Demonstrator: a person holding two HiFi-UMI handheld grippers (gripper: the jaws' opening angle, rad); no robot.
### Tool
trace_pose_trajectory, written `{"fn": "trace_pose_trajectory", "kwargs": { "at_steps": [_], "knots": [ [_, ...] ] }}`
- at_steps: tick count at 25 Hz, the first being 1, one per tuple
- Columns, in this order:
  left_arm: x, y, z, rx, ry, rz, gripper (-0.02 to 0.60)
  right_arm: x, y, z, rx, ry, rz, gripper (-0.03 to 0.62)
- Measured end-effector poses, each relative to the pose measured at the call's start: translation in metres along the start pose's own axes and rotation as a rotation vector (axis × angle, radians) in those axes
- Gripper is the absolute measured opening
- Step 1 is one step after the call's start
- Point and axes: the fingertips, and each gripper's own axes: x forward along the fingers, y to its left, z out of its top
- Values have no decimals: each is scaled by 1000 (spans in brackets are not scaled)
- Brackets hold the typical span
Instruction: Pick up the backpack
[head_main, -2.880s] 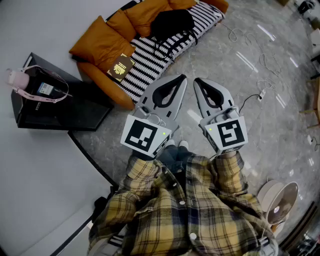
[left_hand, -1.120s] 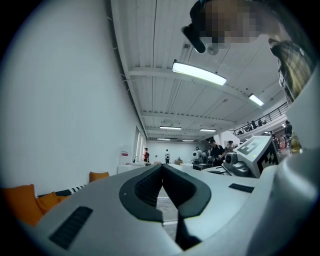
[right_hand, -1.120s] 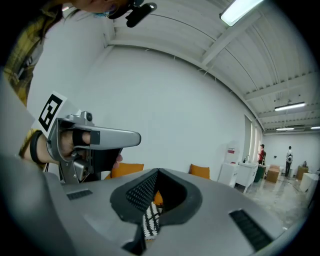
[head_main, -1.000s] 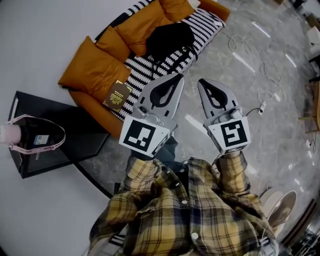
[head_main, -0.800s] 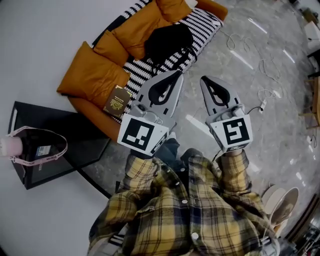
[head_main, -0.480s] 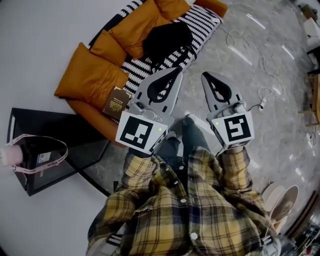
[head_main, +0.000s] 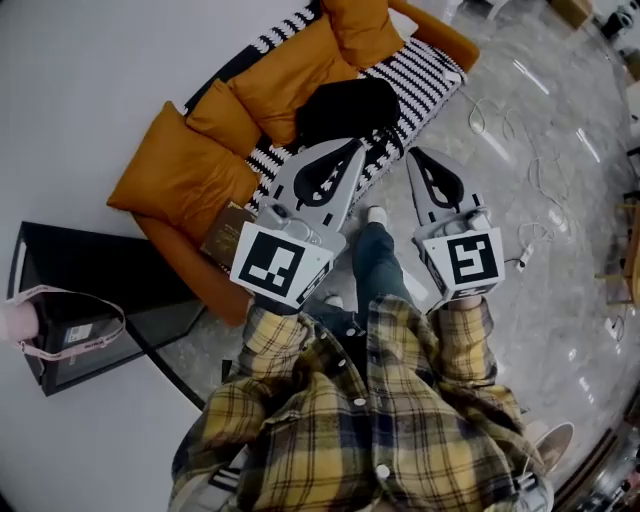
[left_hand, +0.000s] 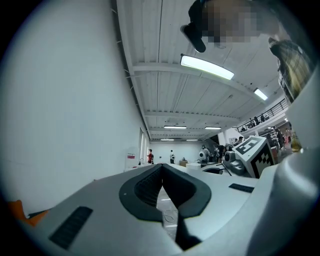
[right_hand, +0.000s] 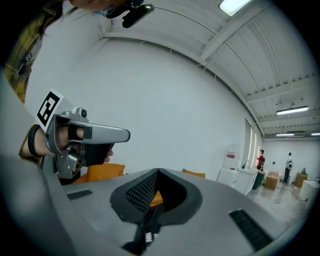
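Black backpack (head_main: 347, 108) sits on the striped sofa (head_main: 425, 68) seat, right by the orange cushions (head_main: 180, 170) — left tool (head_main: 356, 146) and right tool (head_main: 414, 155) both pressed together, nothing pinched, pointing toward the sofa.

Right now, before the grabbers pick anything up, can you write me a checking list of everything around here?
Surface: shiny grey stone floor; orange sofa with a black-and-white striped seat.
Job's things: black backpack lies on the striped seat, not touched.
Clutter: brown booklet on the sofa, partly hidden; pink bottle with a strap on a black stand.
Grippers: left gripper and right gripper both shut, holding nothing, short of the backpack.
Cables: white cables lie loose on the floor to the right of the sofa.
Surroundings: white wall behind the sofa; big hall with ceiling lights, people far off.
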Motion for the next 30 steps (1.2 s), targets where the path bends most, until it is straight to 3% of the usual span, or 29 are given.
{"fn": "trace_pose_trajectory", "kwargs": {
  "at_steps": [10,16,23,30],
  "knots": [
    [131,92,-18,-28,24,144,17,127,-102,-16,5,25,151,15],
    [183,138,-27,-35,42,232,17,192,-146,-21,9,27,235,15],
    [221,176,-40,-54,71,326,17,243,-176,-29,16,40,328,15],
    [214,204,-63,-97,116,382,17,275,-172,-46,26,83,369,15]
  ]
}}
